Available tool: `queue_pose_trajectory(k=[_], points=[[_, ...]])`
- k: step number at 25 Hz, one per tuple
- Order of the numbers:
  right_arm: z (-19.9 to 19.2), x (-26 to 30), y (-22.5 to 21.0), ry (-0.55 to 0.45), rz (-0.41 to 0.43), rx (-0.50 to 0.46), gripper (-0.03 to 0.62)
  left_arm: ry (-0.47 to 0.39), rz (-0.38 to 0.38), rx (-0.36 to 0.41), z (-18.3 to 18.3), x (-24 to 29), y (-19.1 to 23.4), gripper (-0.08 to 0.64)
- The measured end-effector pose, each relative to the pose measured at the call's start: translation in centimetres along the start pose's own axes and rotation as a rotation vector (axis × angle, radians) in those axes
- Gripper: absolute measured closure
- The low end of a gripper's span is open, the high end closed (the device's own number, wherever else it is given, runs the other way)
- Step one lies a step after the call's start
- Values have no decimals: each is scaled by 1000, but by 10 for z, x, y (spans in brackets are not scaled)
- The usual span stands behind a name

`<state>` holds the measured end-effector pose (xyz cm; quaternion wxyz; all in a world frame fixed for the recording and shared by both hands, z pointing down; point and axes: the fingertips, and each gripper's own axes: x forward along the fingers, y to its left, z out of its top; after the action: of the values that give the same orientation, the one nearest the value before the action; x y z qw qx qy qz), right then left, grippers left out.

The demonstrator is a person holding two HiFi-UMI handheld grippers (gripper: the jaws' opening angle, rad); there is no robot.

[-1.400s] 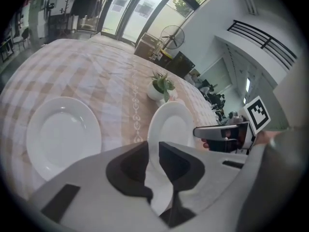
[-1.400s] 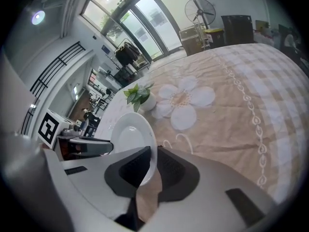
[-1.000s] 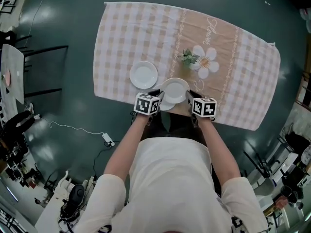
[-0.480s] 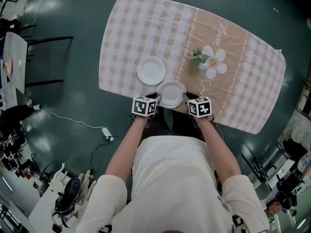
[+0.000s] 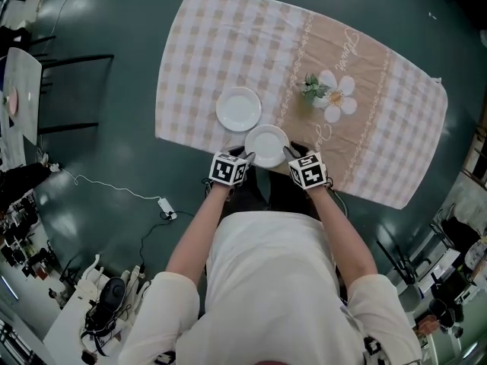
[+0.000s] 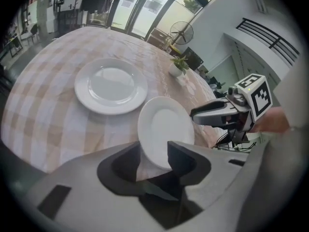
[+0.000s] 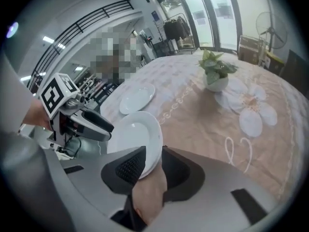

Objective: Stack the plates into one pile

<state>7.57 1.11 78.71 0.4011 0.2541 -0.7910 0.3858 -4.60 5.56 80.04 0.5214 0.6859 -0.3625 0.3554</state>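
One white plate (image 5: 238, 109) (image 6: 111, 85) (image 7: 137, 98) lies flat on the checked tablecloth (image 5: 198, 44). A second white plate (image 5: 266, 143) (image 6: 164, 129) (image 7: 135, 134) hangs tilted near the table's front edge, between both grippers. My right gripper (image 5: 289, 154) (image 7: 153, 166) is shut on its right rim. My left gripper (image 5: 245, 158) (image 6: 154, 156) has just been opening; the plate's left rim sits between its jaws with a gap on one side. Each gripper shows in the other's view: the right gripper (image 6: 212, 115) and the left gripper (image 7: 96, 124).
A small potted plant (image 5: 312, 88) (image 6: 177, 66) (image 7: 215, 74) stands beyond the plates, beside a printed flower (image 5: 335, 97). The table's front edge runs just under the grippers. A cable and plug (image 5: 163, 204) lie on the dark floor at the left.
The held plate has shifted a little further onto the table, toward the flat plate. The right gripper's cube has rolled. The left jaws have spread.
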Motion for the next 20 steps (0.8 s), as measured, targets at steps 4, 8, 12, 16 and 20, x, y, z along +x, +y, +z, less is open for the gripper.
queue_pose_trajectory(k=[4,8,12,16,20], points=[[0,-1,1,-4,-7,-18,460,-29,-16,-31,0,-5,0,368],[4,-1,5,-18,-2,-7,462,-37,-48,-16,0,-10,-3,373],[13,-1,12,-33,-4,-19,462,-64,-56,-30,5,-19,0,380],[31,-1,21,-55,5,-51,462,-114,-61,-34,20,-29,3,396],[55,4,30,-75,27,-74,462,-169,-52,-56,40,-42,17,387]])
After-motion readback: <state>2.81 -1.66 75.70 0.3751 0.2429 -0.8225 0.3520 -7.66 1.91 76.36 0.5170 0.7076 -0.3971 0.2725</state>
